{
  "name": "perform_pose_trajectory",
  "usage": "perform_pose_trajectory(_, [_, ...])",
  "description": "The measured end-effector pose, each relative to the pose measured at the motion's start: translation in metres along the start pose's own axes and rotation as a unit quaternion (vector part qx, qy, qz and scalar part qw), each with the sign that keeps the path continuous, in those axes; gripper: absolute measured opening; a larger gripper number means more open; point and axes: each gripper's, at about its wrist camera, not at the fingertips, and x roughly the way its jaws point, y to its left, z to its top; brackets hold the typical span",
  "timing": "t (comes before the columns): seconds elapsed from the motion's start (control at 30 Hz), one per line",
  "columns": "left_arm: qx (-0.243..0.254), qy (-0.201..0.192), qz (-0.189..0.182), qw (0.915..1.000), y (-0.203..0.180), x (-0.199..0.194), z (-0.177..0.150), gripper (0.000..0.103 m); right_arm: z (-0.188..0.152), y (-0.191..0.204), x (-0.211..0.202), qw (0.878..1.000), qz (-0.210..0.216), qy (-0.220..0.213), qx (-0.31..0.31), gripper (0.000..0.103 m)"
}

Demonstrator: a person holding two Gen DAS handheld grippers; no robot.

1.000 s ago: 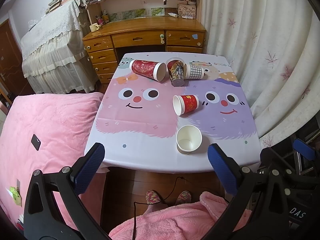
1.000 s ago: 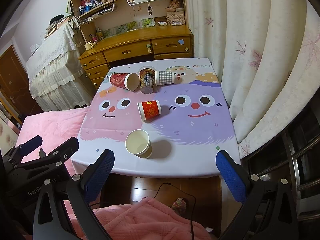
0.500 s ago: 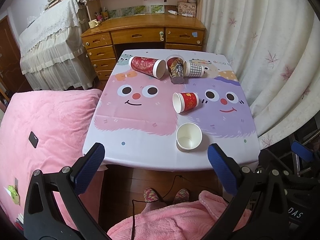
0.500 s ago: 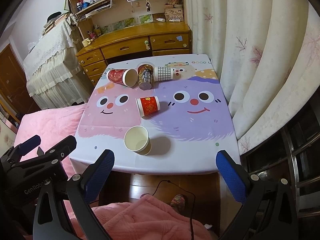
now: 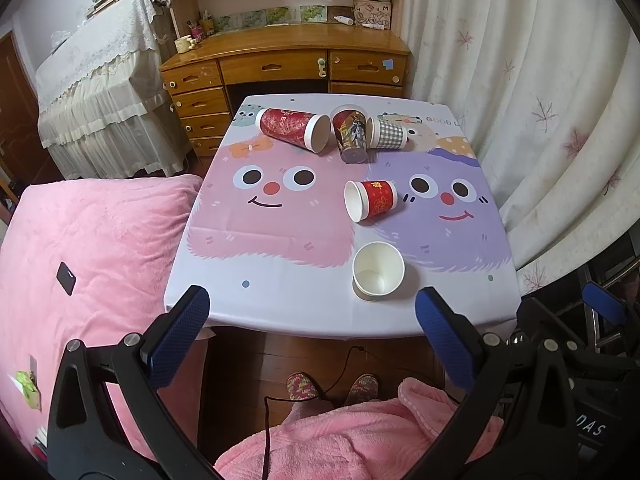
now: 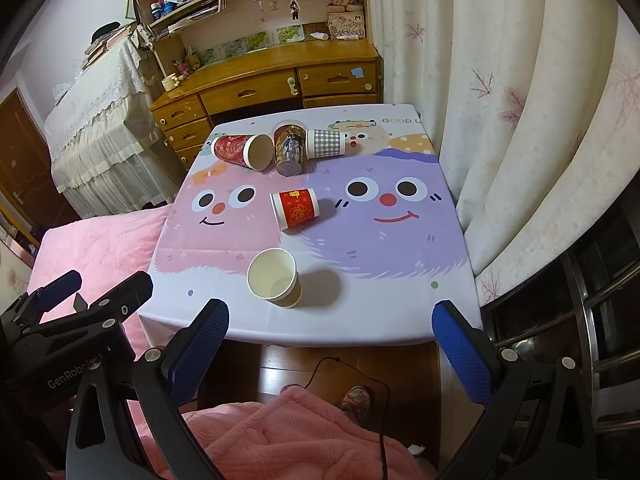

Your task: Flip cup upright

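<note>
Both the left gripper [image 5: 308, 320] and right gripper [image 6: 330, 332] gape empty at frame bottom, the white cup [image 5: 378, 271] upright at centre, the red cup [image 5: 372, 199] sideways above it.

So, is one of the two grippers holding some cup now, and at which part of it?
Nothing is held. The left gripper and right gripper are both open and empty, short of the table.

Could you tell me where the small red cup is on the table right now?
The small red cup lies on its side mid-table, between the upright white cup nearer the person and the three tipped cups at the far edge.
</note>
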Motion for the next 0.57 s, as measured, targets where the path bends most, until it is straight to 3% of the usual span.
perform_pose_trajectory(0.57, [0.003,0.005,-0.001,1.0000,0.0034,0.0025,-0.0061,0.102,-0.0029,-0.0015,0.0041,1.000,-0.002,0.008,0.005,0.103])
